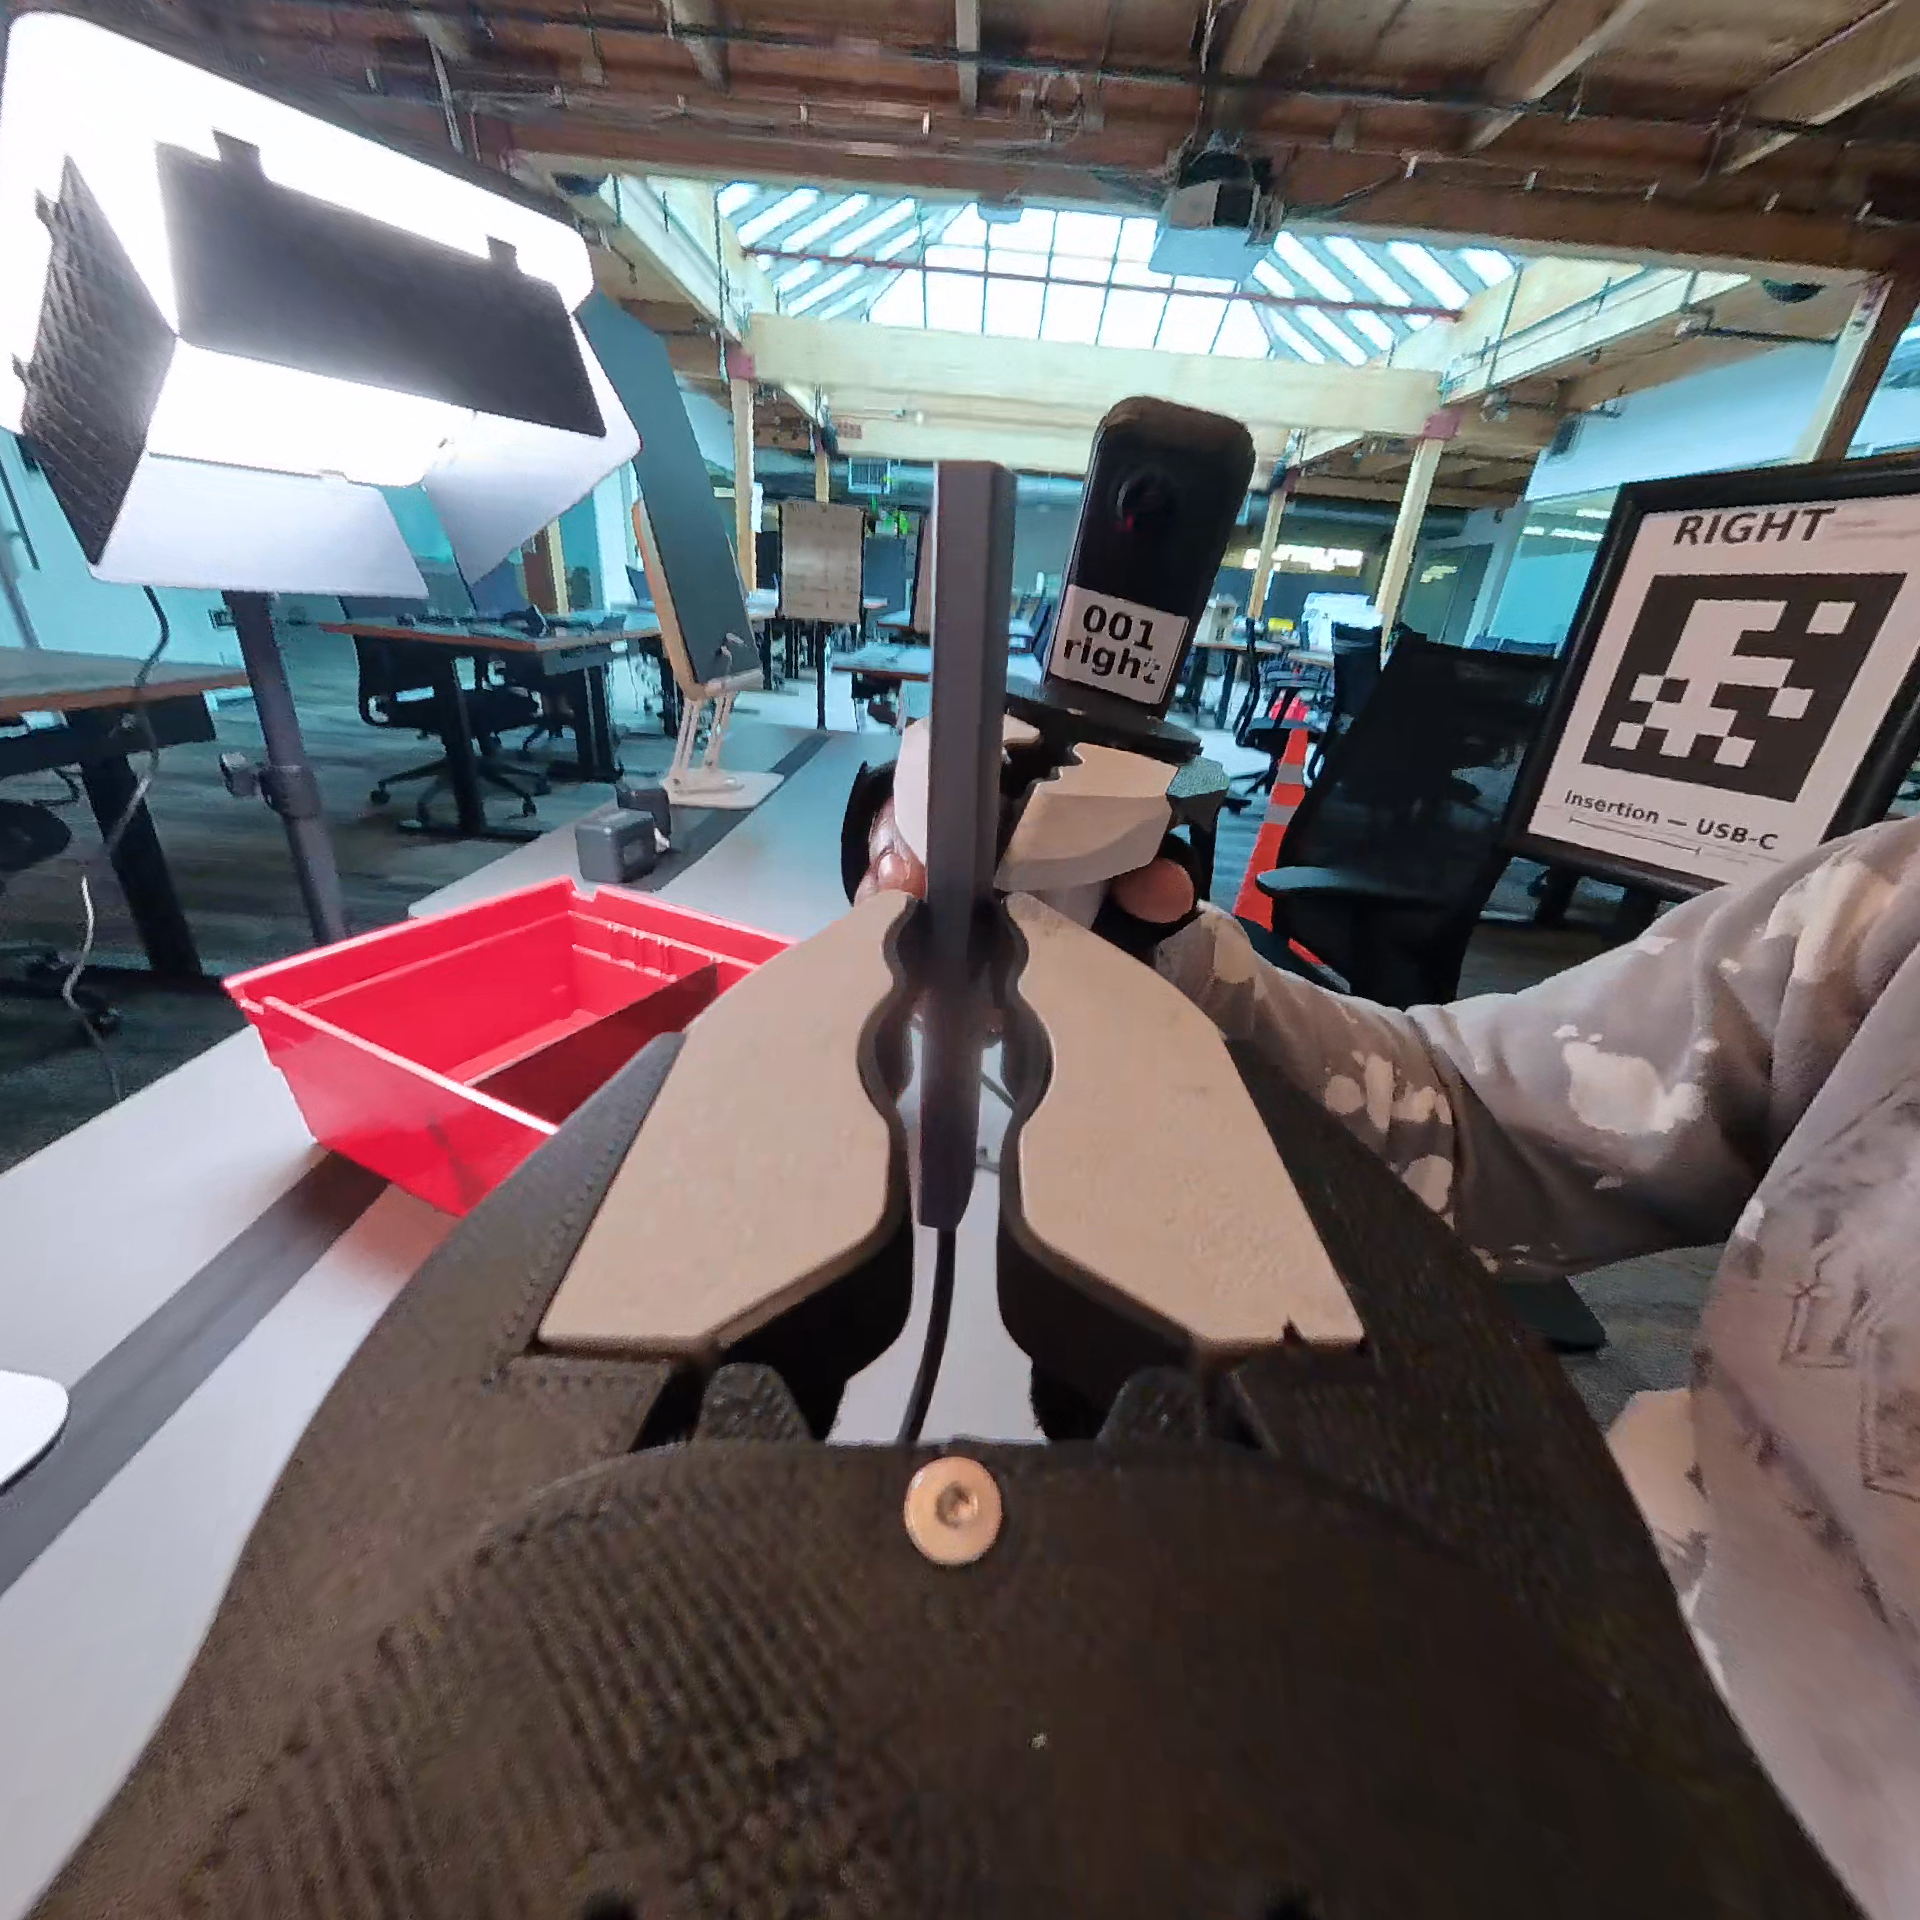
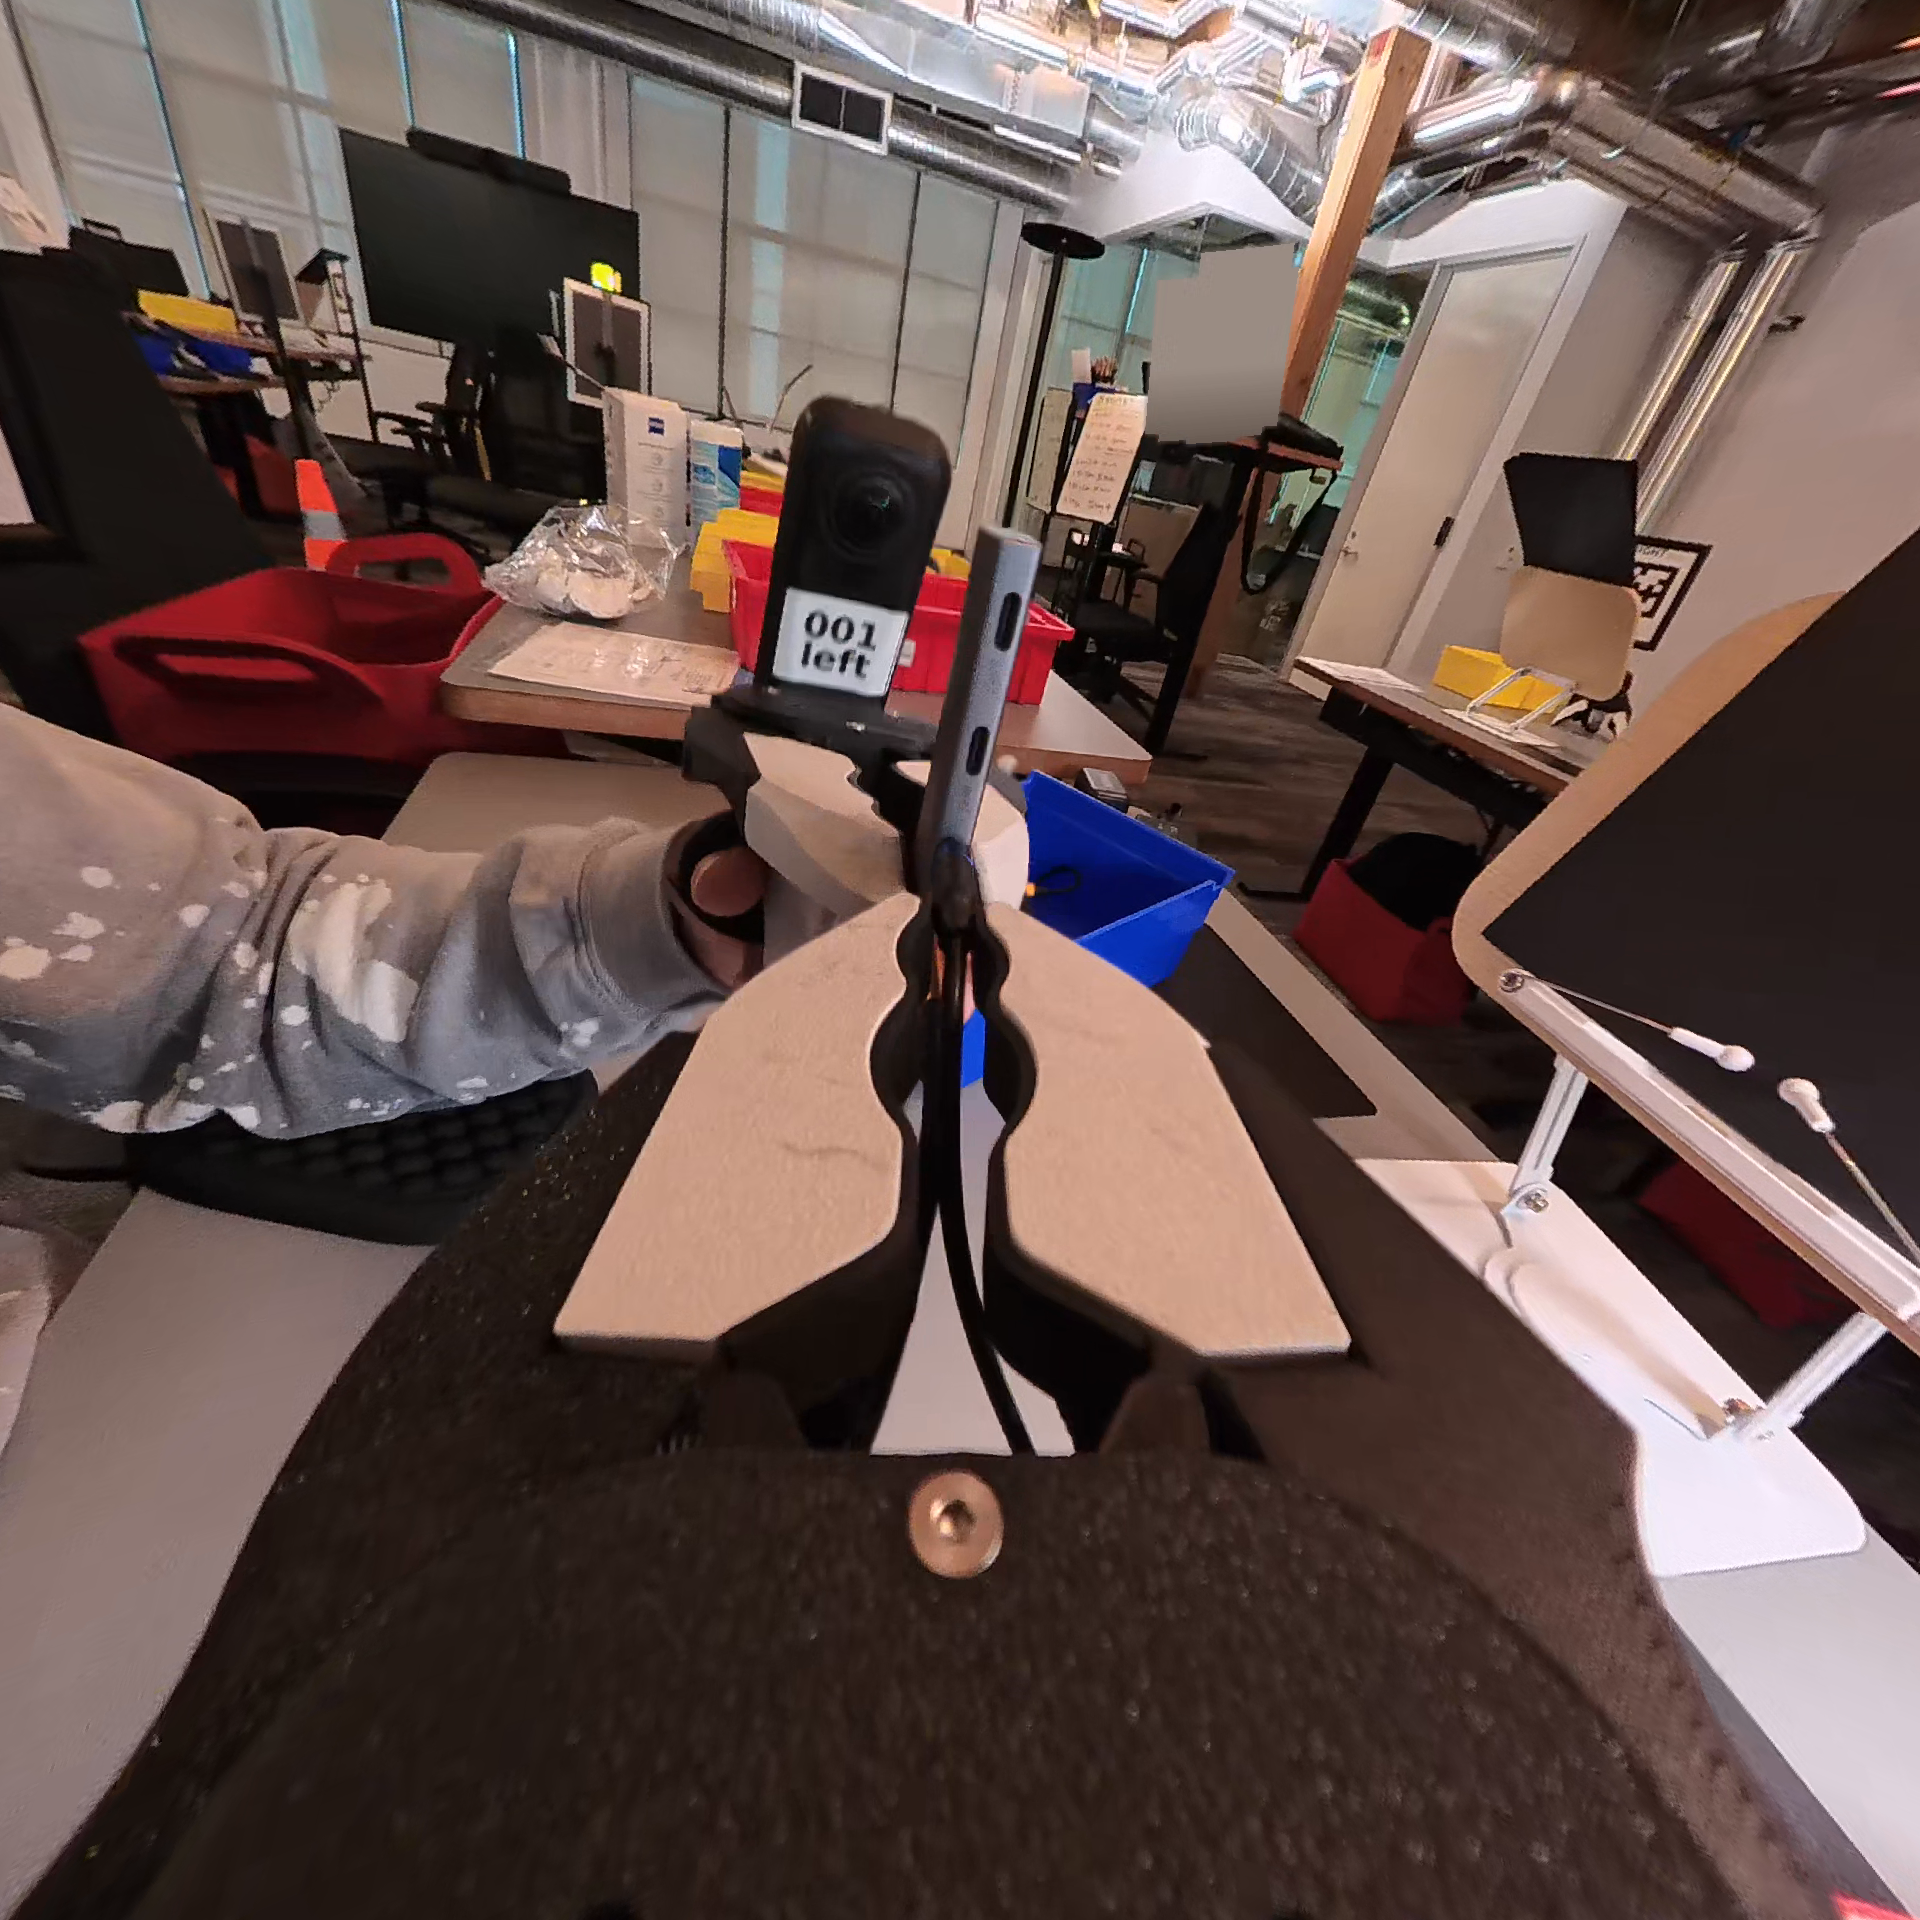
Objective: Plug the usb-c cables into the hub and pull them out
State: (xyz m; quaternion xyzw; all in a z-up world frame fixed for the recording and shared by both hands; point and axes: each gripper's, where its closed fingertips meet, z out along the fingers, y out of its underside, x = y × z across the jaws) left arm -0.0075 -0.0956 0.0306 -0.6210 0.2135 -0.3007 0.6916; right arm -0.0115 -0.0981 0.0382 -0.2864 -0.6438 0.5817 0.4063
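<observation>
My left gripper (image 1: 951, 920) is shut on the slim grey hub (image 1: 971, 675) and holds it upright in the air. The hub's own thin black lead (image 1: 938, 1309) hangs down between the fingers. My right gripper (image 2: 951, 925) is shut on a black USB-C cable (image 2: 961, 1195), with its plug (image 2: 948, 878) at the lower end of the hub (image 2: 982, 675). I cannot tell whether the plug is seated. Two empty ports show higher on the hub's side. The grippers face each other, tips almost touching: the right gripper (image 1: 997, 800) is behind the hub, and the left gripper (image 2: 920, 831) holds the hub.
A red bin (image 1: 468, 1029) stands on the grey table (image 1: 156, 1247) to the left. A blue bin (image 2: 1122, 894) sits behind the grippers. A tilted black board on a white stand (image 2: 1714, 935) is at the right. A bright light panel (image 1: 312, 343) and a framed marker sign (image 1: 1745, 675) stand nearby. Both grippers' tips are close together, under 4 cm apart.
</observation>
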